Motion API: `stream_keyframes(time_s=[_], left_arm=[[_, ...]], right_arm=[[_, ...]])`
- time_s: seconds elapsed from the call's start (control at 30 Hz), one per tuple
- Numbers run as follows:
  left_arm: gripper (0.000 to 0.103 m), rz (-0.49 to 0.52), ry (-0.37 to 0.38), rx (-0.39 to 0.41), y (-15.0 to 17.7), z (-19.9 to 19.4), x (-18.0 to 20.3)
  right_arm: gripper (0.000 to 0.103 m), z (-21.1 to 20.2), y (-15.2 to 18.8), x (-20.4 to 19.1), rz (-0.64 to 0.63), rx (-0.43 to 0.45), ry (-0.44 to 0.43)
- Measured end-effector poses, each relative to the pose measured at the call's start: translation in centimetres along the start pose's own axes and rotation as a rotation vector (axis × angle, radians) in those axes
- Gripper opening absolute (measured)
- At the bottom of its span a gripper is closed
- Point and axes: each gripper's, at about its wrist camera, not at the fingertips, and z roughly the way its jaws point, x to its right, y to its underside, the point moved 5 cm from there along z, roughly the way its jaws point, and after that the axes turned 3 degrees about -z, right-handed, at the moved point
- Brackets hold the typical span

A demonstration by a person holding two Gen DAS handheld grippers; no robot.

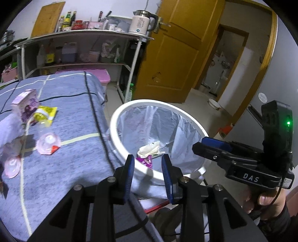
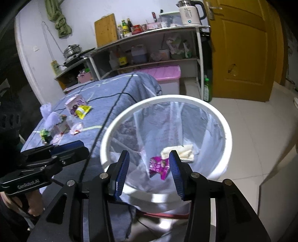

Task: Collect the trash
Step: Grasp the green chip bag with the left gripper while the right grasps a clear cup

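Observation:
A white trash bin (image 1: 119, 113) (image 2: 228, 130) with a clear liner stands beside the blue-covered table (image 1: 70, 167) (image 2: 111, 89). Inside lie a crumpled white tissue (image 1: 150, 149) (image 2: 183, 151) and a magenta wrapper (image 2: 158, 165) (image 1: 145, 160). My left gripper (image 1: 148, 163) is open and empty over the bin's near rim. My right gripper (image 2: 149, 163) is open and empty above the bin; the magenta wrapper shows between its fingers, below them. On the table lie a purple carton (image 1: 26, 104) (image 2: 75, 104), a yellow sachet (image 1: 45, 114) (image 2: 83, 110) and pink plastic lids (image 1: 48, 143) (image 2: 76, 128).
A metal shelf rack (image 1: 78, 37) (image 2: 149, 33) with bottles and a white kettle (image 1: 141, 22) (image 2: 190, 13) stands behind the table. A pink storage box (image 2: 163, 74) sits under it. A yellow wooden door (image 1: 177, 55) (image 2: 242, 50) is to the right. The floor is tiled.

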Motion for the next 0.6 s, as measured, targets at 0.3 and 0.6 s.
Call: stream_keyframes(time_s=[0.3, 0.6], left_arm=[[0.031, -0.067, -0.105, 0.047, 1.4, -3.4, -4.3], [0.032, -0.166, -0.241, 0.090, 2.9, -6.8, -10.1]], right_arm=[[0.045, 0.8, -0.1, -4.8, -0.064, -0.002, -0.092], [0.045, 3.1, 0.0, -10.3, -0.134, -0.039, -0.180]])
